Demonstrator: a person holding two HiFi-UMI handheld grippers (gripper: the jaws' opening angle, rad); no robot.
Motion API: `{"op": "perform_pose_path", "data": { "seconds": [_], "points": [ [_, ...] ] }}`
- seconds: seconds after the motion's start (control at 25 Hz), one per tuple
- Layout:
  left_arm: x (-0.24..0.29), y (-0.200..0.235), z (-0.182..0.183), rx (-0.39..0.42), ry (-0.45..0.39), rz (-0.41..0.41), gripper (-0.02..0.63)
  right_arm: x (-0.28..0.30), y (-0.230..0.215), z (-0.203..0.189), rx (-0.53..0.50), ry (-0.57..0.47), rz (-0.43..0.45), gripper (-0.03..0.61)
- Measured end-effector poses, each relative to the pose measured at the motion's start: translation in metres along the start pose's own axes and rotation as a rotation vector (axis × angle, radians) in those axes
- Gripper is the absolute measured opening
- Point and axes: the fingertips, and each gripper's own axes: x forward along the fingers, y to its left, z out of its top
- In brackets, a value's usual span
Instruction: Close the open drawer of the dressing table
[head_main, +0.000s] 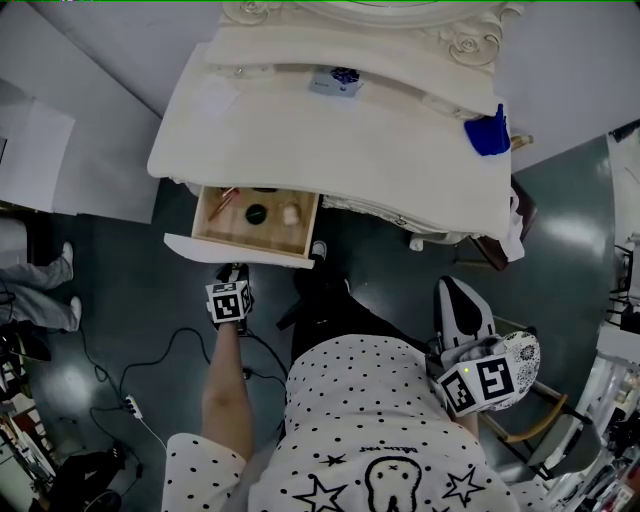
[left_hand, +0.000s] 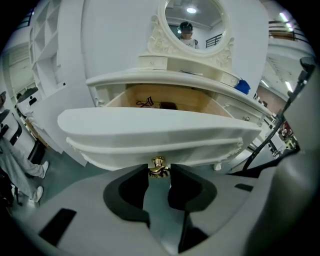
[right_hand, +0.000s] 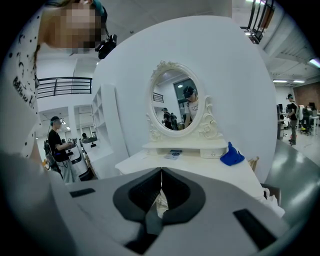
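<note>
1. the drawer (head_main: 238, 249) stood pulled well out from the left front of the dressing table, under the edge of its surface (head_main: 330, 130); its wooden inside lay open to the head view, with a small dark round item (head_main: 256, 213) and a pale one (head_main: 290, 213) on the bottom
2. the left tool (left_hand: 159, 175) was right at the drawer's curved white front, jaws apart, with the brass knob (left_hand: 159, 162) sitting between their tips; the pads did not look pressed on it, though the gap on either side was slim
3. the right tool (right_hand: 161, 172) was held back beside the person's body, well apart from the drawer, jaws together on nothing, and faced the mirror across the surface
4. judged from this, the step in hand was the approach: the left tool had been lined up on the knob, and the closing push had not begun, since the drawer was as far from shut as the views showed
5. the next move probably called for a straight, level push on the front toward the table, either with the jaws nipped on the knob or with their tips against the panel
6. the push would want to run along the drawer's slide, since a slanted shove on one knob could skew the drawer and make it bind
</note>
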Motion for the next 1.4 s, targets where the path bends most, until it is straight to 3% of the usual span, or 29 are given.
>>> {"op": "perform_pose_path", "data": {
  "seconds": [1.4],
  "points": [
    [0.020, -0.002, 0.029, 0.003, 0.002, 0.003, 0.148, -0.013, -0.025, 0.005, 0.051, -0.032, -0.113, 0.009]
  ]
}}
